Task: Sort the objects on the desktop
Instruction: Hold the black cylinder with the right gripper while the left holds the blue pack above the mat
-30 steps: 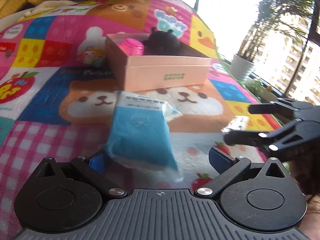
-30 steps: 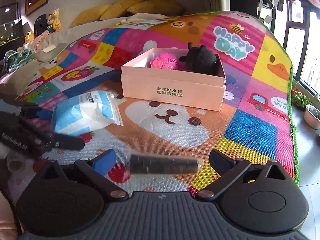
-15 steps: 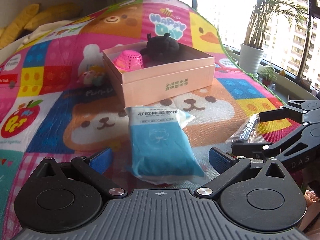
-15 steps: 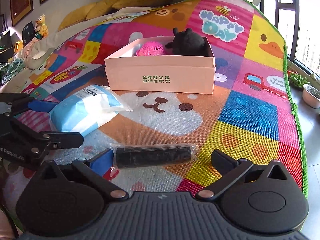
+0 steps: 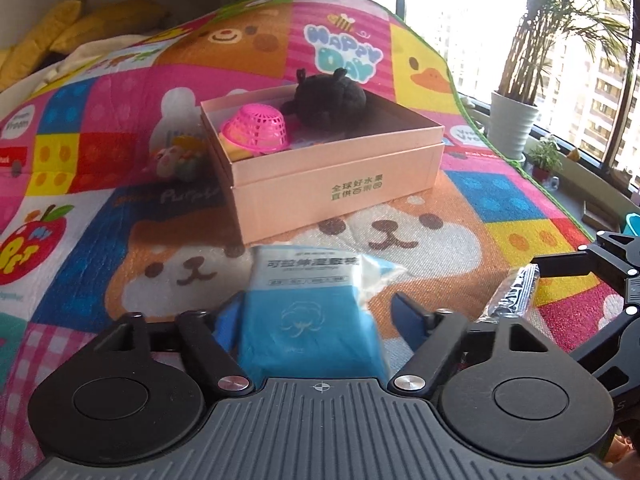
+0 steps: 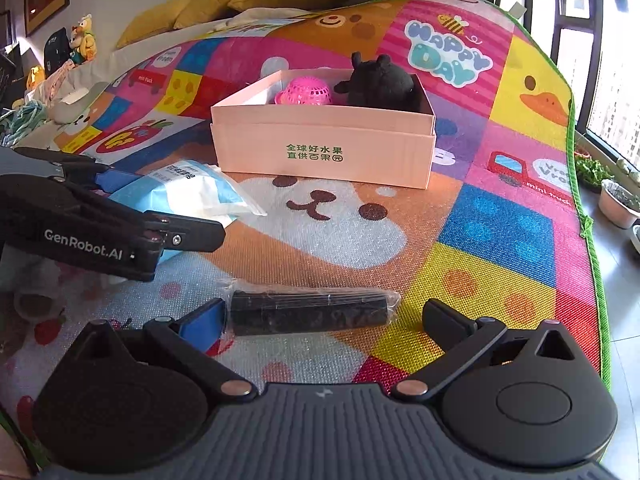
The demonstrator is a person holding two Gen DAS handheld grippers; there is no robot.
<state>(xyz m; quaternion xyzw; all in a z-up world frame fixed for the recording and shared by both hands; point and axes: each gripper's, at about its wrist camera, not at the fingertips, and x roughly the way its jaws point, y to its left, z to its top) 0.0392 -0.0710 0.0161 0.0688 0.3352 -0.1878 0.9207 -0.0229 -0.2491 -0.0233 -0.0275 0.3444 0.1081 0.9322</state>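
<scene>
Fingers of the left gripper point(image 5: 316, 320) closing around the blue packet point(image 5: 310, 320), packet between them but pads not yet pressing on its sides. Lies on the play mat point(image 5: 500, 208), just in front of the pink box point(image 5: 336, 184), towards the mat's near edge. Best done by squeezing the packet's firm blue body, not the loose clear wrapper flaring at its far right corner. Worth keeping both pads level with the mat so the soft pack does not slip or fold. Then lift clear over the near wall of the box, where a pink basket point(image 5: 256, 128) and a black plush toy point(image 5: 332, 96) already sit.

Fingers of the right gripper point(image 6: 320, 316) spread wide either side of the black roll point(image 6: 308, 312), not gripping it; roll near the mat's front edge.
</scene>
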